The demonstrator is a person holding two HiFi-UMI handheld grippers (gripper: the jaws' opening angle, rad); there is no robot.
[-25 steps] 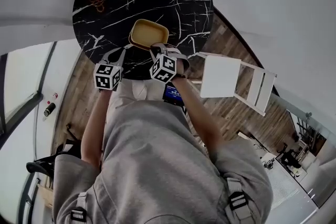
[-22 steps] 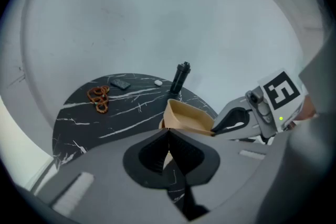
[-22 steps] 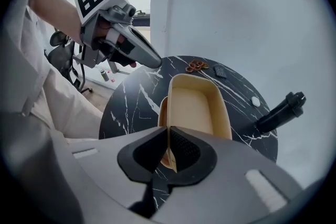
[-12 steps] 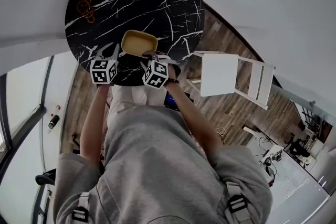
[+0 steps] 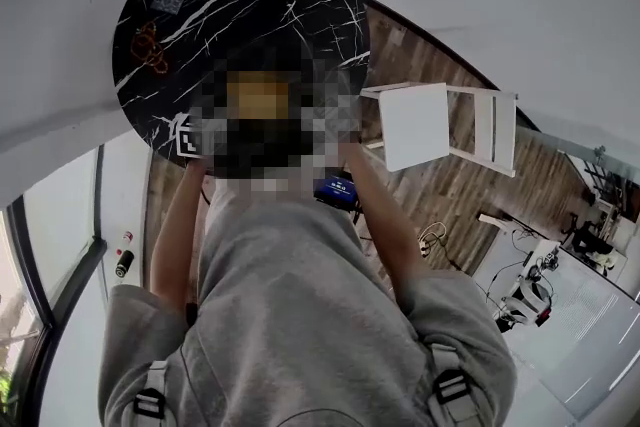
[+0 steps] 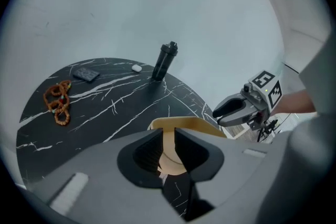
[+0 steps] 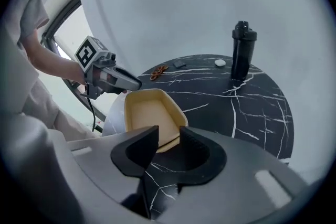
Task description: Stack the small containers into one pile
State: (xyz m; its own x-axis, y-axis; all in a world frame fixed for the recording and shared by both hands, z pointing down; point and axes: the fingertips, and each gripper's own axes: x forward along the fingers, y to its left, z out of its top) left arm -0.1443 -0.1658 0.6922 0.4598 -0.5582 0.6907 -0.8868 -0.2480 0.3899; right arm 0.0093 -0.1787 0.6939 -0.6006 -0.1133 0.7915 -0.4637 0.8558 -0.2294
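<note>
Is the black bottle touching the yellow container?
Apart. The right gripper view shows the black bottle standing far from the yellow container, with bare table between.

No legible text, brand or number anywhere, only black-and-white square marker patterns on left cube [image 7: 87, 52] and right cube [image 6: 266, 86].

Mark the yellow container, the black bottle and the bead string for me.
yellow container [image 7: 149, 115]: right gripper view, inner floor.
black bottle [image 7: 242, 57]: right gripper view, body.
bead string [image 6: 61, 118]: left gripper view, lower end.
</note>
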